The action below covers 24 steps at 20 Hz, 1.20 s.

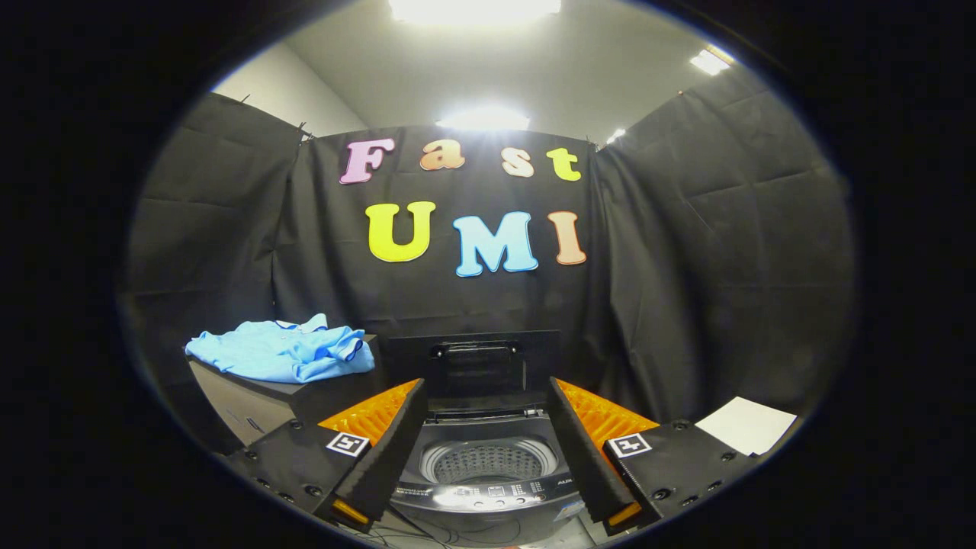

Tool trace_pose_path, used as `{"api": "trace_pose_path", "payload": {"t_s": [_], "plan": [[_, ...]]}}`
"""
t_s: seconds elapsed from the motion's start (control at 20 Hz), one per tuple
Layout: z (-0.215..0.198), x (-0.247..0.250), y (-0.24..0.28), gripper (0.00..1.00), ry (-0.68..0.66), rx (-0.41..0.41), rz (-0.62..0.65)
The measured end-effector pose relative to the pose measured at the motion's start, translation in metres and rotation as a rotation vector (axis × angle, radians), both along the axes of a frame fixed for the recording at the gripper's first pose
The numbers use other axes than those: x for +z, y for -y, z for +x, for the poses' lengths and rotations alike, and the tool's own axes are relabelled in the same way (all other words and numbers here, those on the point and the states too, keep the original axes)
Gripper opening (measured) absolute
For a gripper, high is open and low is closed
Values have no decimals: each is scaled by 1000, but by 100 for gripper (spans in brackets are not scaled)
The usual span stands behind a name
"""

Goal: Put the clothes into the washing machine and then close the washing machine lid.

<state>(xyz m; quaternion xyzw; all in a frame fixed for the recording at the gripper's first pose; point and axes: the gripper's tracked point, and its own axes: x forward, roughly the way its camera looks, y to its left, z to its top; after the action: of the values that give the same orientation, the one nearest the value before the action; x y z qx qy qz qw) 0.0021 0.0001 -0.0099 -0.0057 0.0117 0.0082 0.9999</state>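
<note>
From my end I see the gripper point(485, 415) with its two fingers spread wide, nothing between them but open air. Framed in that gap and just below and ahead of the tips is the washing machine point(488, 488), a dark top-loader. Its lid point(474, 366) stands raised upright at the back of the opening, with a dark handle across its upper part, so I look straight down into the perforated drum point(488, 460), which appears bare of any cloth from this angle. The control panel point(488, 494) runs along the machine's near rim, between the lower ends of the fingers.

The clothes point(286, 352), a crumpled light blue garment with a darker blue trim, lie well off to the left of the left finger and somewhat beyond it. They rest on top of a dark box-like stand point(252, 404) that sits beside the machine on its left. The garment is apart from both fingers; neither touches it, and it sits higher than the drum opening.

To the right of the right finger, near the gripper's body, I see a white sheet of paper point(747, 425) lying flat. Black cloth walls close the booth behind the machine and on both sides, with bright ceiling lights above
</note>
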Motion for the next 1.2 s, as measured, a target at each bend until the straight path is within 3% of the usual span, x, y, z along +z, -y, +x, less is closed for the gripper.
{"api": "trace_pose_path", "payload": {"t_s": [0.85, 1.2], "plan": [[7, 13, -17, 98, 12, 52, 11], [23, 36, -44, 98, 20, 111, 1]]}}
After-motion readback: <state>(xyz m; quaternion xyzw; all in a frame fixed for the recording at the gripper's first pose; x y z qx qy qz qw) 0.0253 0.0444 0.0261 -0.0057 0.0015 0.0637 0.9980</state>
